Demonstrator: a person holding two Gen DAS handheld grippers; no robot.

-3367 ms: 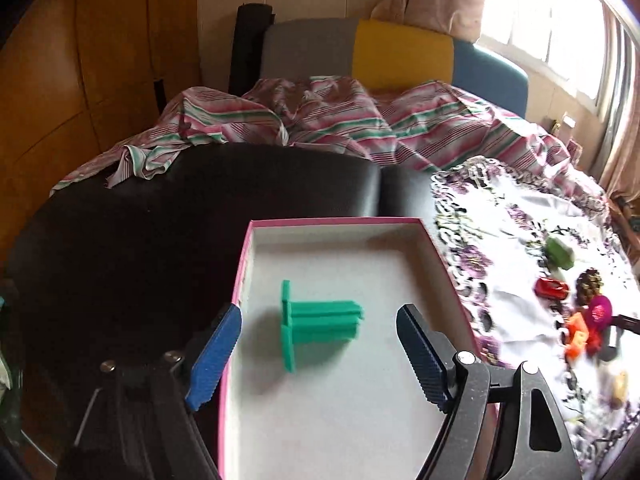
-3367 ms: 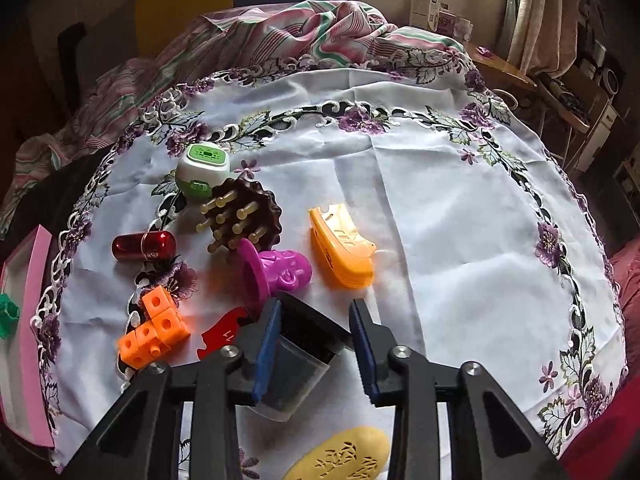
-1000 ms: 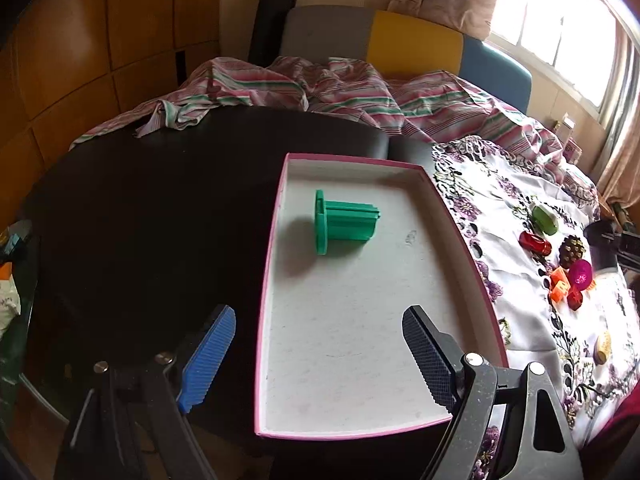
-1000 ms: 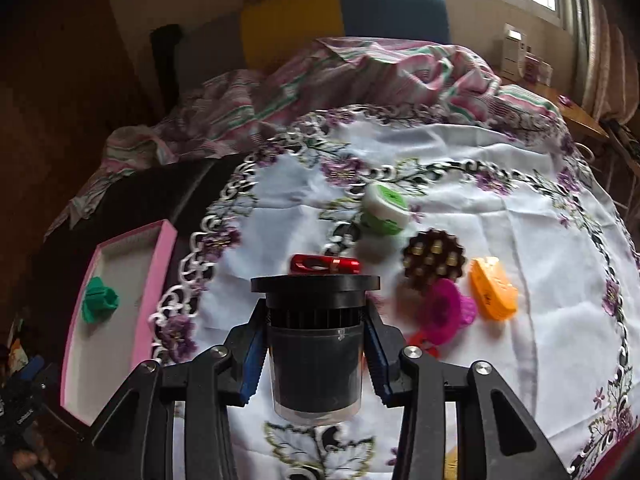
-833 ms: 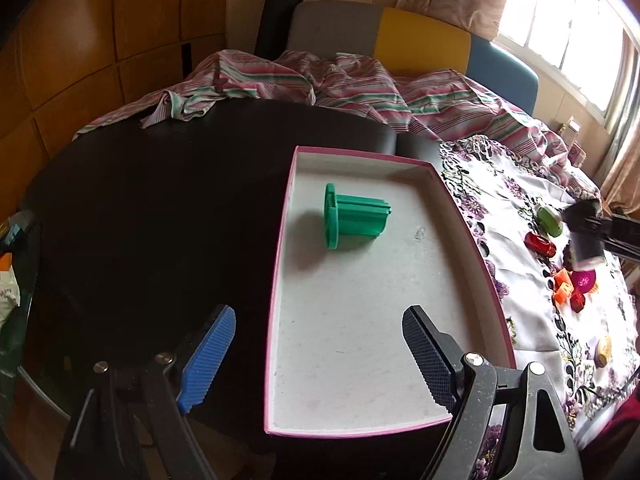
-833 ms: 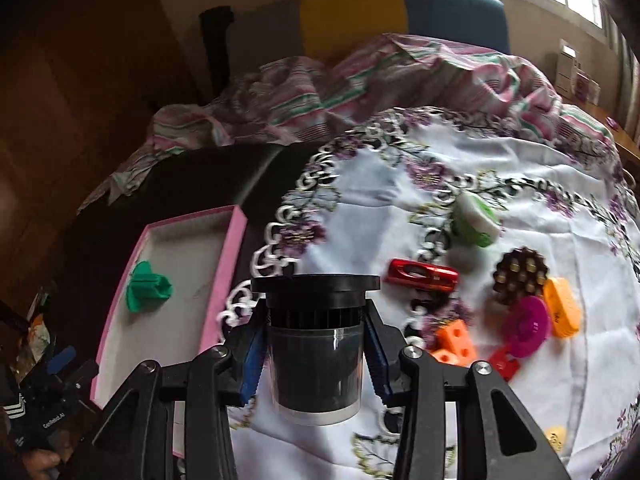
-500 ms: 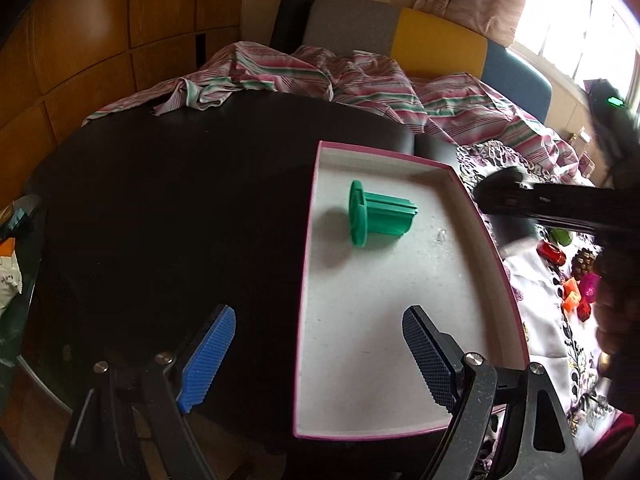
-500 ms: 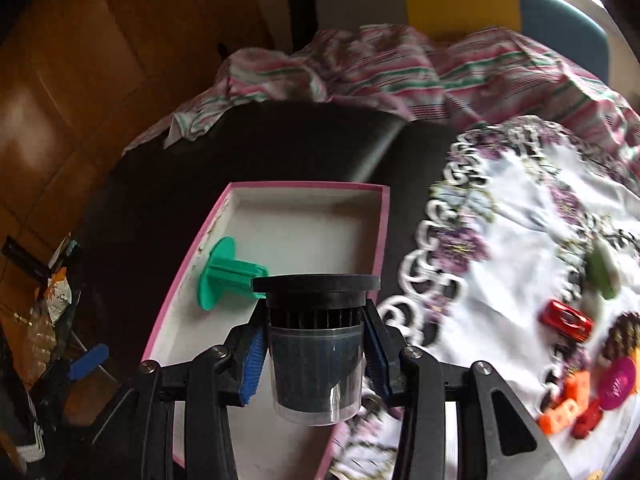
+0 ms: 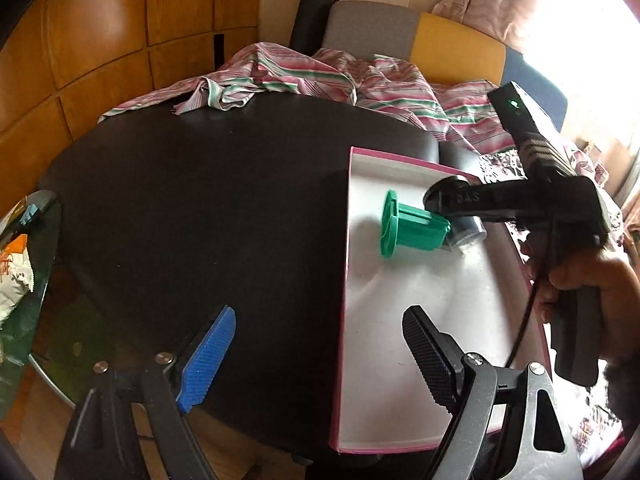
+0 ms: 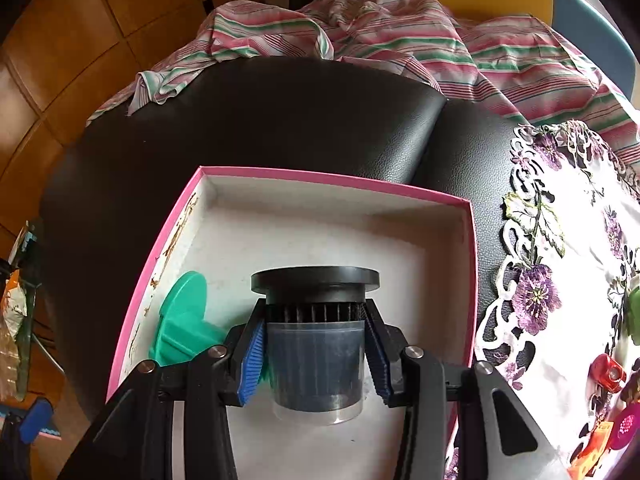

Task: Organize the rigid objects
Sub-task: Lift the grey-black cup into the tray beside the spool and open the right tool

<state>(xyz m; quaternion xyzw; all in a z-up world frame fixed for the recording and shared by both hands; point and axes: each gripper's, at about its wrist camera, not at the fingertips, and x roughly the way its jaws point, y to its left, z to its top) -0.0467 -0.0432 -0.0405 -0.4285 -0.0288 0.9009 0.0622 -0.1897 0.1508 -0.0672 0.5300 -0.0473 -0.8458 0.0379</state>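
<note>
Two views, listed in turn.

Left wrist view: my left gripper (image 9: 316,360) hangs with its blue pads spread wide and nothing between them, above the near end of the pink-rimmed tray (image 9: 344,280); one pad is over the black table (image 9: 200,200), the other over the tray's white floor. The green spool (image 9: 412,228) lies on its side toward the tray's far end. My right gripper (image 9: 452,204) comes in from the right, my hand (image 9: 592,280) around its handle, carrying the dark cylinder (image 9: 468,232) just beside the spool's free end (touching or not, I cannot tell). A striped cloth (image 9: 304,76) is heaped past the table's far edge.

Right wrist view: my right gripper (image 10: 316,352) is clamped on the dark cylinder (image 10: 316,360), pads pressed to either side of its clear lower body, with the ribbed band and black flange (image 10: 316,276) beyond the fingertips. The cylinder is over the tray (image 10: 332,184) interior; whether it rests on the floor I cannot tell. The green spool (image 10: 184,320) lies to the left, by the tray's left wall, partly hidden behind my left-hand finger. An embroidered white cloth (image 10: 560,240) covers the table (image 10: 260,120) to the right of the tray, with a red item (image 10: 608,372) and other small coloured pieces at the edge.
</note>
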